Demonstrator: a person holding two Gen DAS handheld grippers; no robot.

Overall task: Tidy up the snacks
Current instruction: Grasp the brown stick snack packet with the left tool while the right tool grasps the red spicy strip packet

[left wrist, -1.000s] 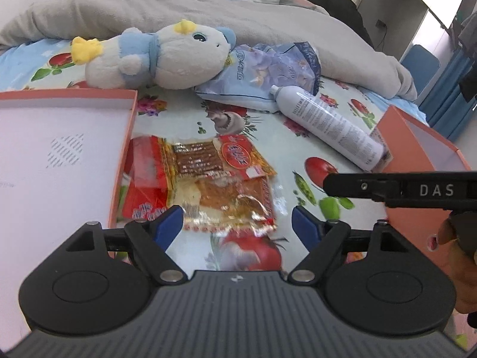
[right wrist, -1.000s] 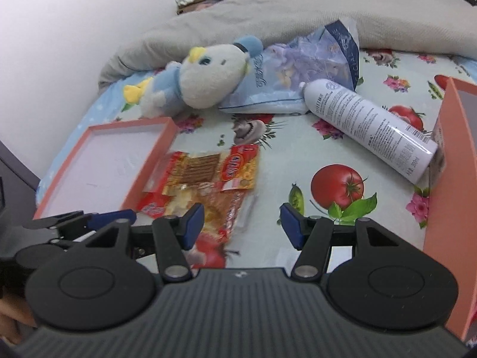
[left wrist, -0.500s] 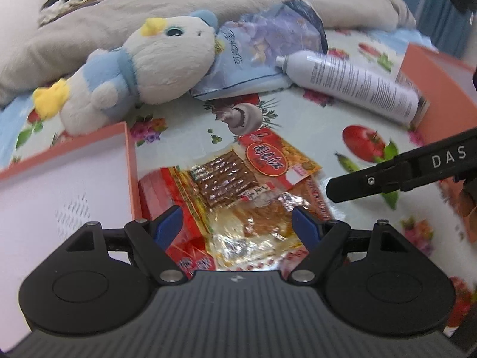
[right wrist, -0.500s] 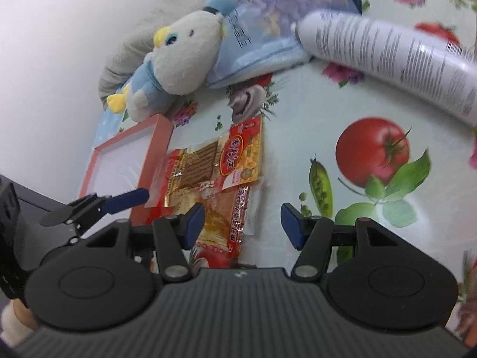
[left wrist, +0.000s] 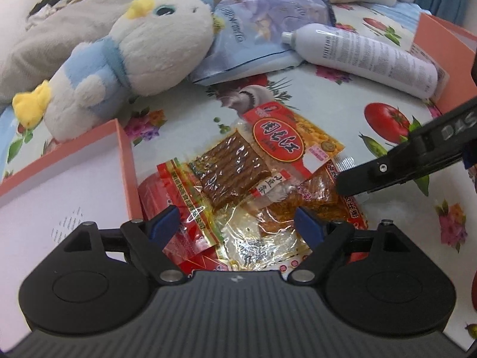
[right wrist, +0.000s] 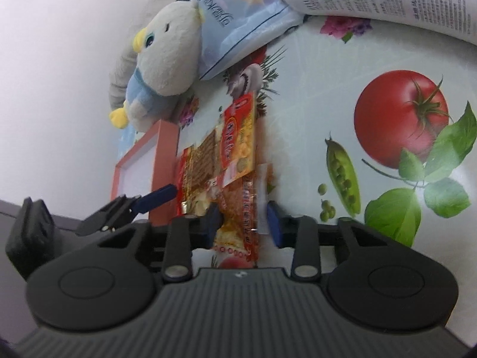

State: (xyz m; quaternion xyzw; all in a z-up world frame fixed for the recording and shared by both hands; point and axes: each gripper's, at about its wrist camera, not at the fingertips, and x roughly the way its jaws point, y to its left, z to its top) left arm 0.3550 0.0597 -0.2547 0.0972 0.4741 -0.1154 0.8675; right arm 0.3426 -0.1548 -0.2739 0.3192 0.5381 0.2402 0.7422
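Note:
Several snack packets lie overlapped on the fruit-print cloth. A red-label packet of brown strips (left wrist: 259, 155) lies on top, over an orange spicy-strip packet (left wrist: 316, 205) and a red packet (left wrist: 167, 197). My left gripper (left wrist: 237, 223) is open, low over the pile's near edge. My right gripper (right wrist: 243, 219) has its jaws partly closed around the end of the orange packet (right wrist: 238, 208); a firm grip is not clear. Its finger (left wrist: 387, 170) reaches into the left wrist view from the right.
An orange box lid (left wrist: 125, 149) with a white inside lies left of the pile. A white and blue plush toy (left wrist: 143, 47), a blue bag (left wrist: 262, 26) and a white spray can (left wrist: 363, 56) lie beyond. Another orange box (left wrist: 441, 47) stands at right.
Both grippers have moved down and in toward the snack pile. My right gripper's jaws have narrowed around the end of the orange packet.

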